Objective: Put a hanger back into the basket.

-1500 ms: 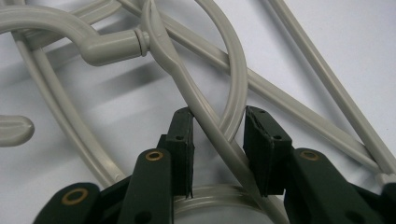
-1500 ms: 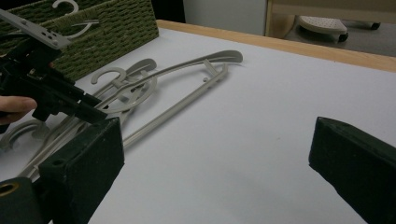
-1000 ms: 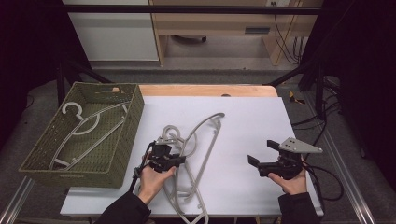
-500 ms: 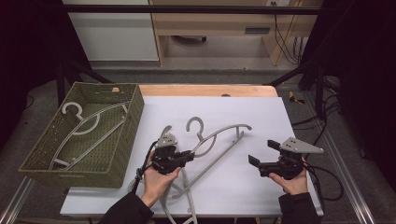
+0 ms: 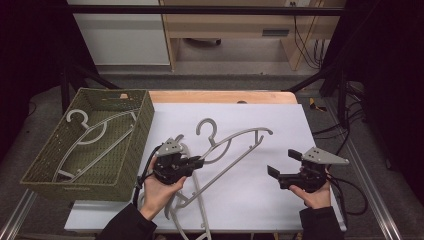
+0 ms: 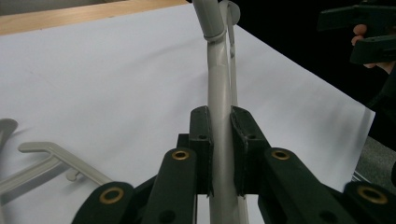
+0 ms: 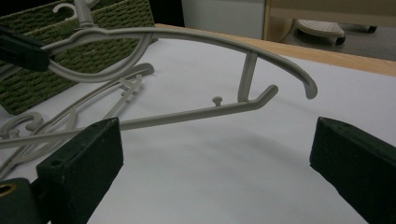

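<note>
My left tool (image 5: pixel 196 163) is clamped on the curved arm of a grey hanger (image 5: pixel 235 141), the rod pinched tight between both jaws (the left gripper view shows it plainly). That hanger is raised off the white worktop (image 5: pixel 270 195), its hook toward the far side. A second hanger (image 5: pixel 192 207) lies beneath it near my wrist. My right tool (image 5: pixel 281 164) hovers well apart, jaws spread wide. A green basket (image 5: pixel 127 165) to my left holds another hanger (image 5: pixel 92 135).
</note>
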A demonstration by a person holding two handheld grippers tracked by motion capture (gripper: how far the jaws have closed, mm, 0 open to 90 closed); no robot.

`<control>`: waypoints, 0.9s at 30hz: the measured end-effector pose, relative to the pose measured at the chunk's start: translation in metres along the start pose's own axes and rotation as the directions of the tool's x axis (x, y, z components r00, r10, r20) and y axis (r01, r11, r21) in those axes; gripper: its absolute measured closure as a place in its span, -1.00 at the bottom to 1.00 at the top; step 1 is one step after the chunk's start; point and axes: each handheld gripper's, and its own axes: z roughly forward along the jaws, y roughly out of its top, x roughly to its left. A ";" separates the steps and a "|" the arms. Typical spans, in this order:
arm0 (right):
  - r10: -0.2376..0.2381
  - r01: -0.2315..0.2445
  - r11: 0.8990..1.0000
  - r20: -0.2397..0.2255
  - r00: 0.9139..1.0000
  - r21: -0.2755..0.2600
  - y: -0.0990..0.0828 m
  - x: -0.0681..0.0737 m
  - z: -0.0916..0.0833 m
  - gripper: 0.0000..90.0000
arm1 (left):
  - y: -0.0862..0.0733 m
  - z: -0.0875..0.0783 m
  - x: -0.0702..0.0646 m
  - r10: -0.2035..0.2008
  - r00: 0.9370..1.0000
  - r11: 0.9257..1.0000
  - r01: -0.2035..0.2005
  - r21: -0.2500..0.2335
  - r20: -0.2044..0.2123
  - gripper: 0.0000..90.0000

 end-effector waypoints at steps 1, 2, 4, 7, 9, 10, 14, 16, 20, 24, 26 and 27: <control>0.002 -0.002 1.000 0.000 1.000 0.000 0.000 0.000 0.000 -0.93 | 0.001 -0.002 0.001 0.003 1.000 1.000 -0.003 -0.003 0.001 0.78; 0.001 -0.001 1.000 0.000 1.000 -0.002 0.000 0.000 -0.001 -0.93 | 0.003 -0.005 0.002 0.007 1.000 1.000 -0.007 -0.003 0.000 0.78; 0.000 0.000 1.000 0.001 1.000 -0.006 0.000 0.000 -0.001 -0.94 | 0.006 -0.010 0.004 0.019 1.000 1.000 -0.019 -0.004 -0.001 0.78; 0.003 -0.003 1.000 0.004 1.000 -0.008 0.000 -0.001 -0.002 -0.94 | 0.011 -0.020 0.007 0.037 0.999 0.999 -0.037 -0.003 -0.002 0.78; 0.006 -0.005 1.000 0.006 1.000 -0.010 0.001 -0.001 -0.002 -0.94 | 0.015 -0.027 0.009 0.050 0.999 0.999 -0.050 -0.005 -0.006 0.78; 0.006 -0.006 1.000 0.006 1.000 -0.011 0.001 -0.001 -0.002 -0.94 | 0.017 -0.032 0.011 0.061 0.998 0.998 -0.061 -0.003 -0.008 0.78; 0.010 -0.010 1.000 0.008 1.000 -0.013 0.001 -0.001 -0.003 -0.95 | 0.023 -0.049 0.016 0.075 0.997 0.997 -0.075 -0.015 -0.019 0.78; 0.004 -0.003 1.000 0.010 1.000 -0.012 0.001 -0.002 -0.003 -0.96 | 0.026 -0.056 0.019 0.080 0.996 0.996 -0.081 -0.024 -0.028 0.78; 0.004 -0.004 1.000 0.011 1.000 -0.010 0.000 -0.002 -0.003 -0.96 | 0.032 -0.072 0.024 0.097 0.994 0.994 -0.099 -0.036 -0.043 0.78; 0.009 -0.008 1.000 0.013 1.000 -0.010 0.000 -0.001 -0.002 -0.96 | 0.039 -0.089 0.029 0.114 0.992 0.992 -0.118 -0.050 -0.061 0.78; 0.008 -0.008 1.000 0.013 1.000 -0.009 0.000 -0.001 -0.002 -0.96 | 0.043 -0.097 0.033 0.123 0.989 0.990 -0.128 -0.057 -0.076 0.78; 0.010 -0.010 1.000 0.013 1.000 -0.008 0.000 -0.001 -0.002 -0.96 | 0.045 -0.100 0.034 0.125 0.989 0.990 -0.130 -0.059 -0.082 0.78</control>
